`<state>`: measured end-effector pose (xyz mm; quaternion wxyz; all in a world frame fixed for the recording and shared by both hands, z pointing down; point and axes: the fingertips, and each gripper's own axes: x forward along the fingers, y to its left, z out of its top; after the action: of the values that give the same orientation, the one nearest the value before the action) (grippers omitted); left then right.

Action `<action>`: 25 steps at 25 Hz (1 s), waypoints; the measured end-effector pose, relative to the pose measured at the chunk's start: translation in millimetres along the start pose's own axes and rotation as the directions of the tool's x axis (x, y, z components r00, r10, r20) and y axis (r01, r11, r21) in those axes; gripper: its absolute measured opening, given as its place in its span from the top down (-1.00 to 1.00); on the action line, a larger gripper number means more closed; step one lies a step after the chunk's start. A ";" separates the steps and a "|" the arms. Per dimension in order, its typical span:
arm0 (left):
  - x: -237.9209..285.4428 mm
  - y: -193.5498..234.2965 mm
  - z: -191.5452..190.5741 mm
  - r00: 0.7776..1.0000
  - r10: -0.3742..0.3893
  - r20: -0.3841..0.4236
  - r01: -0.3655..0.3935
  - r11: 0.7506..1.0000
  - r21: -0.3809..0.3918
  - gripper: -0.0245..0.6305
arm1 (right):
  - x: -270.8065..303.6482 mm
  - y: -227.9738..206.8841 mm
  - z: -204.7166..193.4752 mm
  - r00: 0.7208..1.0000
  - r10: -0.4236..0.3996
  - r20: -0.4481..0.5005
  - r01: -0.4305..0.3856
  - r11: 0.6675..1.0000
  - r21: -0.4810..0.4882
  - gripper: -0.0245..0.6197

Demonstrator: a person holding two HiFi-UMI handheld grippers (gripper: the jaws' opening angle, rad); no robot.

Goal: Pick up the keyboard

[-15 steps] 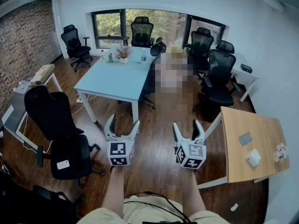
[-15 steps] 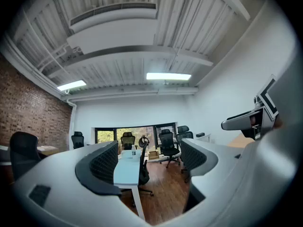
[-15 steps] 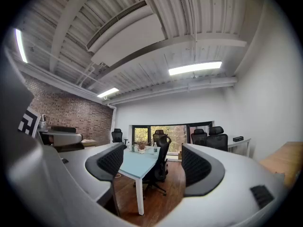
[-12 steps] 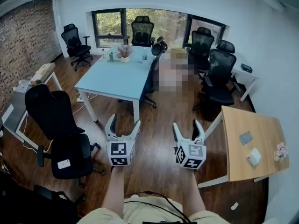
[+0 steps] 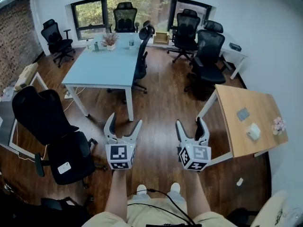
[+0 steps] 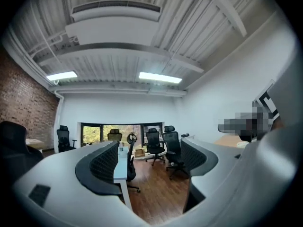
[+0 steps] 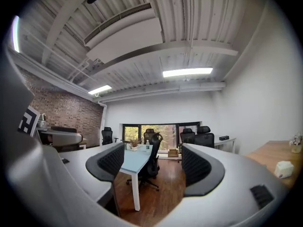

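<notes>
**Head view and both gripper views: standing start, before approach.** The left gripper (image 5: 124, 126) and right gripper (image 5: 190, 128) are held side by side at waist height over the wood floor (image 5: 156, 103). Both point level into the room. In each gripper view the jaws stand wide apart, with only distant furniture between them.

No keyboard can be identified with certainty. A pale oblong object (image 5: 26, 75) on a desk at the far left may be it, but it is too small to tell. The wooden tabletop (image 5: 241, 98) to the right carries a grey card (image 5: 243, 113), a white box (image 5: 253, 131) and a small flower pot (image 5: 278, 125). The light blue tabletop (image 5: 102, 70) ahead carries a plant (image 5: 110, 39) and bottles.

**Risks, as judged.** The main risk is heading for the wrong object, since the target is unconfirmed. The cable (image 5: 156, 194) running across the person's front could snag on a long reach.

**Obstructions.** A large black chair (image 5: 45, 115) stands between the person and the left desk. Another chair (image 5: 141, 63) sits at the blue tabletop's near side, and further chairs (image 5: 208, 51) crowd the route along the right.
</notes>
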<state>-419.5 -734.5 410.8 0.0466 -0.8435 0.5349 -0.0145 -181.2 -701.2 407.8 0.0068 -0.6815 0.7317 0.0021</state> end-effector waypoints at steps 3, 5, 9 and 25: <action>10.1 -33.3 -14.1 0.994 -0.107 -0.012 0.107 0.994 -0.014 -0.32 | -29.6 -23.0 -8.7 0.995 -0.094 -0.022 0.094 0.995 -0.018 -0.28; 13.3 -66.1 -21.2 0.979 -0.203 -0.018 0.202 0.979 -0.036 -0.32 | -54.8 -41.6 -13.3 0.985 -0.167 -0.034 0.167 0.986 -0.015 -0.28; 17.1 -136.2 -10.6 0.933 -0.360 0.010 0.360 0.932 -0.044 -0.32 | -103.9 -80.5 -7.9 0.958 -0.284 -0.020 0.284 0.959 -0.007 -0.28; -127.3 -602.9 65.9 0.527 -0.843 0.104 0.846 0.532 0.029 -0.32 | -589.8 -310.3 25.6 0.580 -0.813 0.051 0.814 0.581 -0.009 -0.28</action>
<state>74.3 -360.0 405.3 0.0513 -0.9969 0.0573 0.0159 170.3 -134.7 391.7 0.0113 -0.9406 0.3383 0.0244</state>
